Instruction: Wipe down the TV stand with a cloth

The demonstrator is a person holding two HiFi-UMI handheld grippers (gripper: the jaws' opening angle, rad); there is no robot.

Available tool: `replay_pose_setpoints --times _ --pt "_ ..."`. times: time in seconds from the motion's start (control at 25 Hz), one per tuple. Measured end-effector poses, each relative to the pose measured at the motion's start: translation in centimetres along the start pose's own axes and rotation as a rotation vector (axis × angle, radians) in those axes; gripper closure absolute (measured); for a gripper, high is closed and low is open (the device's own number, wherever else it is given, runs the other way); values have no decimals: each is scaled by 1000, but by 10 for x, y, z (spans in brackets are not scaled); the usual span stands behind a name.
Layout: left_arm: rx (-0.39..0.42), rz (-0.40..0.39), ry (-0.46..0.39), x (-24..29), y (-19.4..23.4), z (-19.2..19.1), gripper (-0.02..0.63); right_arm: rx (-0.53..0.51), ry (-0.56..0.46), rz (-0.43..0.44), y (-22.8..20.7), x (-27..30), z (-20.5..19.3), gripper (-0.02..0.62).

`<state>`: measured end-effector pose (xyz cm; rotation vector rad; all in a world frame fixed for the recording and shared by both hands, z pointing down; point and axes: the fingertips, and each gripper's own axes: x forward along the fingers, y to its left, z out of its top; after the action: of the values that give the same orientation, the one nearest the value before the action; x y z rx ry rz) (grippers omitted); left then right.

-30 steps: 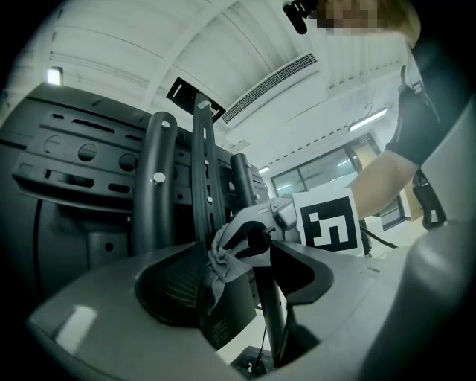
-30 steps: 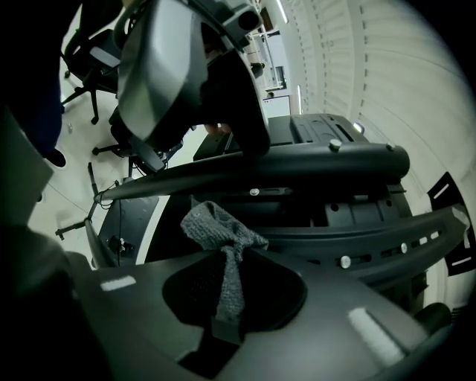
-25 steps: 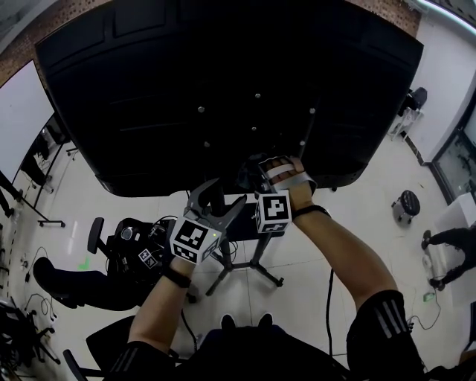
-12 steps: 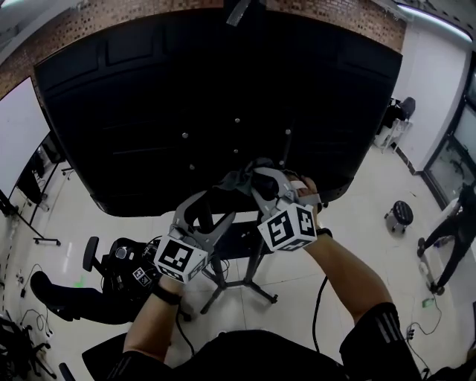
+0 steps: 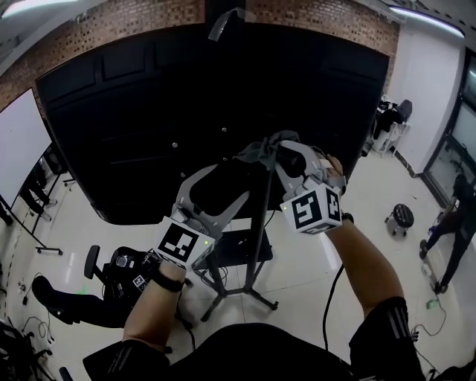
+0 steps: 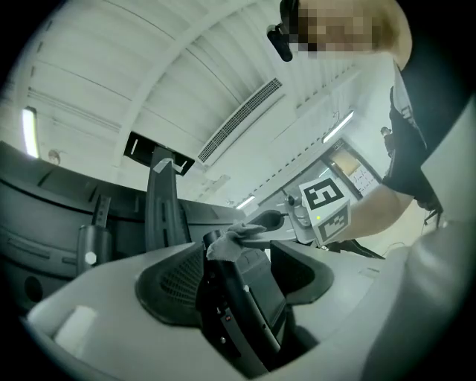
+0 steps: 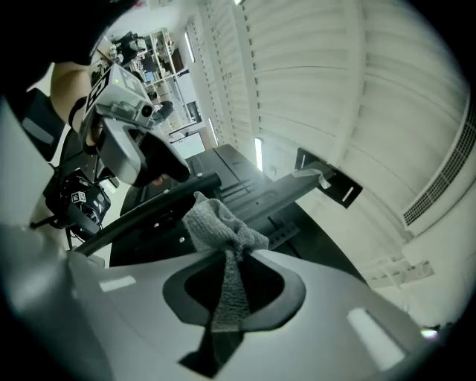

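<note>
Behind the black TV (image 5: pixel 149 111), at the top of the TV stand's pole (image 5: pixel 262 216): grey cloth (image 7: pixel 221 223) pinched in the closed right tool (image 7: pixel 232 271). Left tool (image 6: pixel 239 279) spread wide, straddling the pole, gripping nothing. Seemingly early in the wiping, with lower pole and feet yet to do. No readable writing, only square marker patterns.

A brick wall (image 5: pixel 312 13) is seen above a pale tiled floor (image 5: pixel 372 195), lit by a ceiling strip light (image 5: pixel 428 18); a black stool (image 5: pixel 401 216) is pictured at right.
</note>
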<state>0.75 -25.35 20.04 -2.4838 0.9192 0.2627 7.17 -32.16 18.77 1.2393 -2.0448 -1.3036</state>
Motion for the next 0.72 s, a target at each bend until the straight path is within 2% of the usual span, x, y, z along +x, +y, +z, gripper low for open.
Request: replay_pose_setpoints --times 0.24,0.36,0.52,0.72 --pt "14 -17 -10 25 -2 15 301 -44 25 -33 -27 7 -22 558" --pt "27 -25 -8 35 -7 16 301 -29 43 -40 -36 14 -39 558" --pt "21 -24 1 47 -14 2 301 7 69 -15 -38 26 -64 558" --pt "5 -26 41 59 -21 -17 301 3 86 6 -39 38 -86 558"
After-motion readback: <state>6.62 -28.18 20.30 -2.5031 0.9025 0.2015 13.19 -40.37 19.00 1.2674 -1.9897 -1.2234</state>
